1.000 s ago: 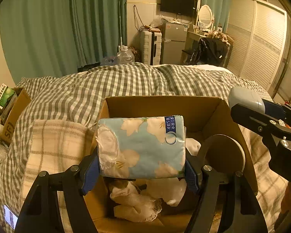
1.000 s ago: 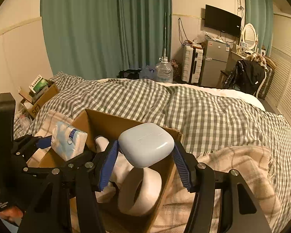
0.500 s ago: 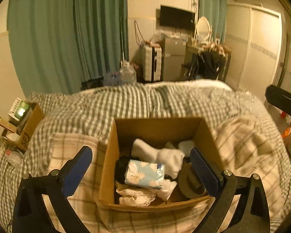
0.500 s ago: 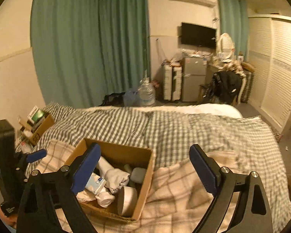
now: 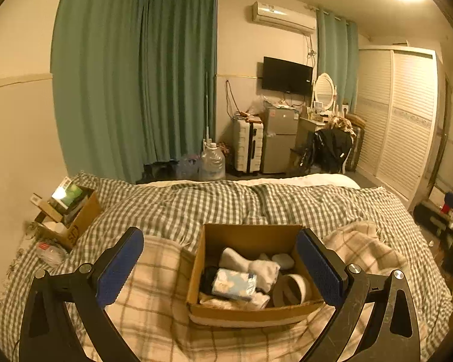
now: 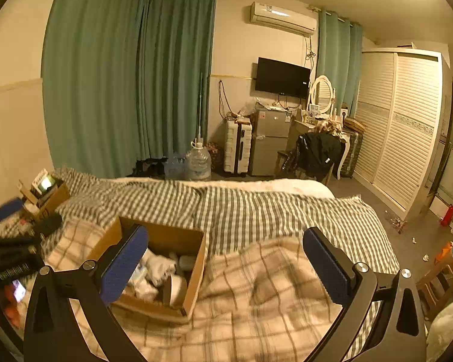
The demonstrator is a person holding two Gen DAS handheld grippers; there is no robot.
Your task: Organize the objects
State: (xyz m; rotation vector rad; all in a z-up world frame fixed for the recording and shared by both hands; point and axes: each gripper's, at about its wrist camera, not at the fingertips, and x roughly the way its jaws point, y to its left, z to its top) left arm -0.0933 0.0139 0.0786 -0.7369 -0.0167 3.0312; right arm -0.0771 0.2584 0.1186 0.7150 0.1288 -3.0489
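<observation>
Nearest the lens, the left gripper (image 5: 219,267) hangs with its blue-padded fingers (image 5: 119,267) spread wide and nothing between them; the right gripper (image 6: 225,267) is the same, fingers apart and empty. Both sit raised above the bed and back from it.

Just beyond, on the beige plaid blanket (image 5: 148,295), sits the open brown cardboard box (image 5: 250,313). In the left view it lies straight ahead and centred between the fingers, its long side running across the view. In the right view the box (image 6: 193,271) is off to the left, partly behind that gripper's left finger, so the left gripper looks the better placed for any further reach into it.

Inside lie a pale blue floral tissue pack (image 5: 234,284), white socks (image 5: 264,270), a small pale rounded case (image 5: 283,261) toward the far wall and a white tape roll (image 5: 291,289) on edge at the right (the dark item under the tissue pack I cannot identify). With nothing loose visible on the blanket, the sorting looks close to done.

Further off, the green-and-white checked duvet (image 5: 226,205) covers the bed, and a second cardboard box with books (image 5: 72,211) stands at its left edge. Green curtains (image 5: 136,84) close the far wall.
</observation>
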